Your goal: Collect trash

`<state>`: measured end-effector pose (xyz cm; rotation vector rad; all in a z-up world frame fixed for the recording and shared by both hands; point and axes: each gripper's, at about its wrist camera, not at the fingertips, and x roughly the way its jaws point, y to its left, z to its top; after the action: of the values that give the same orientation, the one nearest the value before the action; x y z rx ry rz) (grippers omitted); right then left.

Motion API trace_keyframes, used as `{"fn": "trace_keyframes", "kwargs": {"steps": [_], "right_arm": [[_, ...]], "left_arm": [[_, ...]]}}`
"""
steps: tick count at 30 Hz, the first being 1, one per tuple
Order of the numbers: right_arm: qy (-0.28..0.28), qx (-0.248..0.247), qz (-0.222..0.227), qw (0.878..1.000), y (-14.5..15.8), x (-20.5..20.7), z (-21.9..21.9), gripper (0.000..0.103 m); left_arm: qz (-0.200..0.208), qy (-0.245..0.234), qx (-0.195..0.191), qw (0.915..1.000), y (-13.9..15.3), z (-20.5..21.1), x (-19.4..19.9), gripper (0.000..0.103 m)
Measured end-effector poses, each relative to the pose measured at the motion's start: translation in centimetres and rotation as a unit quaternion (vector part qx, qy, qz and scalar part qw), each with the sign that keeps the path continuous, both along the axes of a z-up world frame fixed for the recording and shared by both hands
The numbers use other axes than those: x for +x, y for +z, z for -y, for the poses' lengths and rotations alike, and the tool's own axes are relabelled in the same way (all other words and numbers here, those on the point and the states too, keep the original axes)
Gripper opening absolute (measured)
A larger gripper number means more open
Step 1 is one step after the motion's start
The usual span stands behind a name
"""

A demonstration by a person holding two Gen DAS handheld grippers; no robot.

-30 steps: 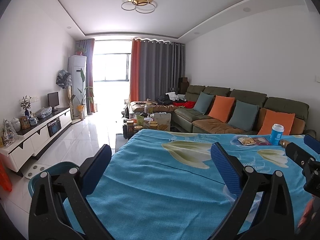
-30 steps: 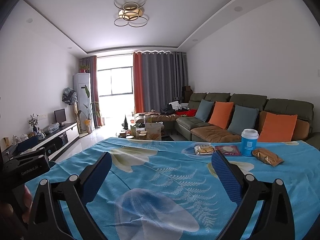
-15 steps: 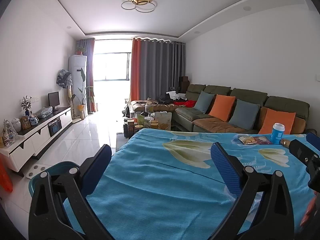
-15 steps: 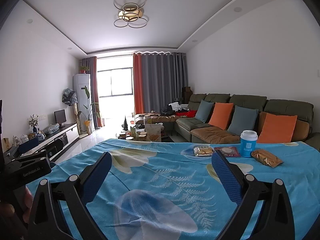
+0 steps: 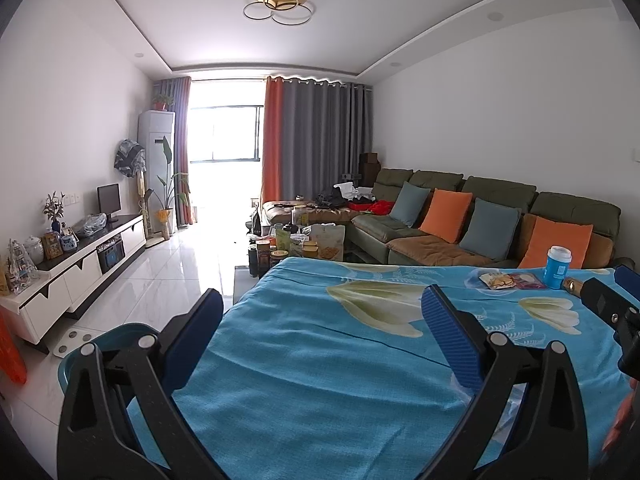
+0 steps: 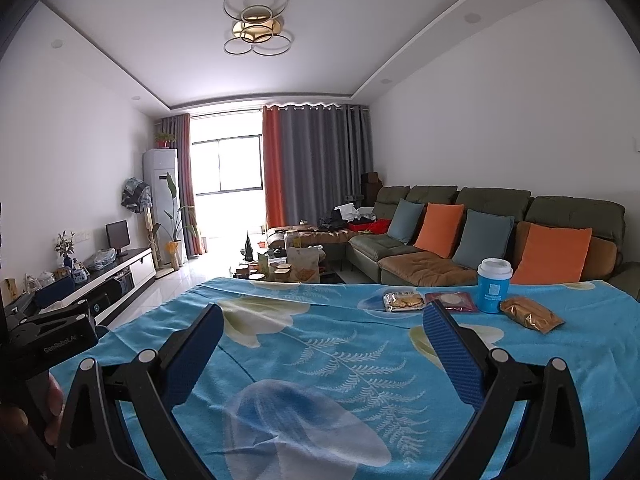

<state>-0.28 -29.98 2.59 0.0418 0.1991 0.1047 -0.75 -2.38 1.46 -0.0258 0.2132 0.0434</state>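
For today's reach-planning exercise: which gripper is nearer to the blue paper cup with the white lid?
Right. The right gripper faces the blue paper cup with the white lid, which stands just beyond its right finger. The left gripper sits further left; the cup appears far to its right.

So the counter [image 6: 340, 360] is covered by a bright blue cloth [image 6: 580, 360] with pale flower and fern prints. All the stuff sits at the far right: a clear cracker packet [image 6: 403, 301], a dark red packet [image 6: 452, 302] just beside it, then an upright blue cup with a white lid [image 6: 494, 285], and a gold-brown snack bag [image 6: 531, 314] near the cup.
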Motion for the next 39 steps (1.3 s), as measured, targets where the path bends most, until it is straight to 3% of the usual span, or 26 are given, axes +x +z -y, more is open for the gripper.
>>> {"fn": "trace_keyframes", "kwargs": {"steps": [39], "right_arm": [[-0.001,0.001,-0.001,1.000,-0.25,0.07,-0.03,0.096]], "left_arm": [[-0.004,0.001,-0.001,1.0000,-0.12,-0.31,0.16,0.097]]}}
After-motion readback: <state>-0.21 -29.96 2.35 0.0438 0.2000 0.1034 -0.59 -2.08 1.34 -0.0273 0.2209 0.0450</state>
